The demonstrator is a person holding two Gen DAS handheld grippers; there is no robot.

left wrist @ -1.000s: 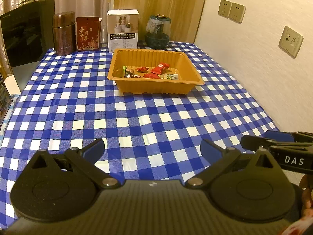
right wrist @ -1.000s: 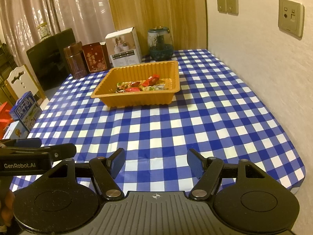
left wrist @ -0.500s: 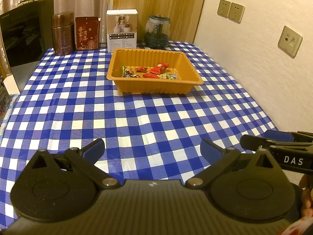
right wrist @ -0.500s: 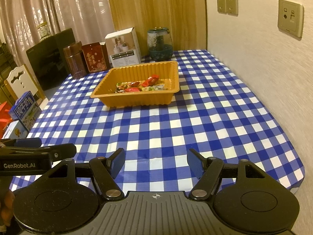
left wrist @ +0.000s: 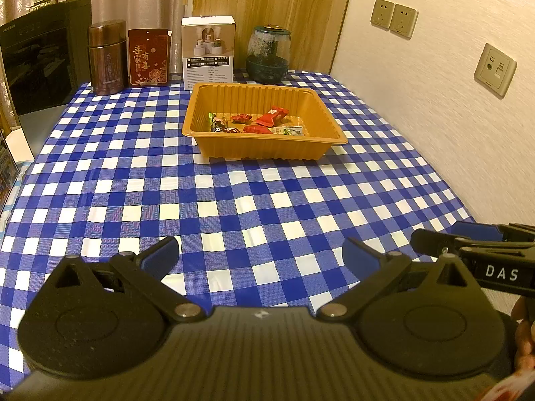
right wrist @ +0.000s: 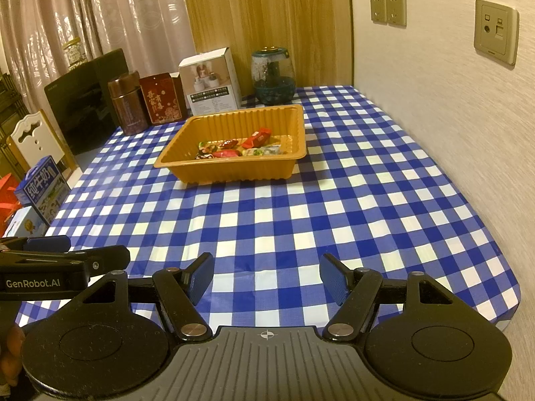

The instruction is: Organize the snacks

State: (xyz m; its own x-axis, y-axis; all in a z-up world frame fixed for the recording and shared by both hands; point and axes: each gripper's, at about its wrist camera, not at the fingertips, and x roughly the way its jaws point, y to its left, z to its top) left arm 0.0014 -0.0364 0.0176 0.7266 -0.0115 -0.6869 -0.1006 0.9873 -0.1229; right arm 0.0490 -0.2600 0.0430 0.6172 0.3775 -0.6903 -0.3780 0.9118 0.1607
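The left gripper [left wrist: 260, 257] and the right gripper [right wrist: 266, 279] both have their jaws wide apart and hold nothing. They hang over the checked table [left wrist: 234, 200]. At twelve o'clock, well away, sits the orange tray [left wrist: 264, 148] with the snacks [left wrist: 257, 122] inside. Move forward slowly and stay above the rim.

Both claws hovering with jaws spread, gripping nothing.
The left claw [left wrist: 260, 257] and the right claw [right wrist: 265, 279] are sitting side by side, each pointing forward, blue pads [right wrist: 200, 277] parted wide.
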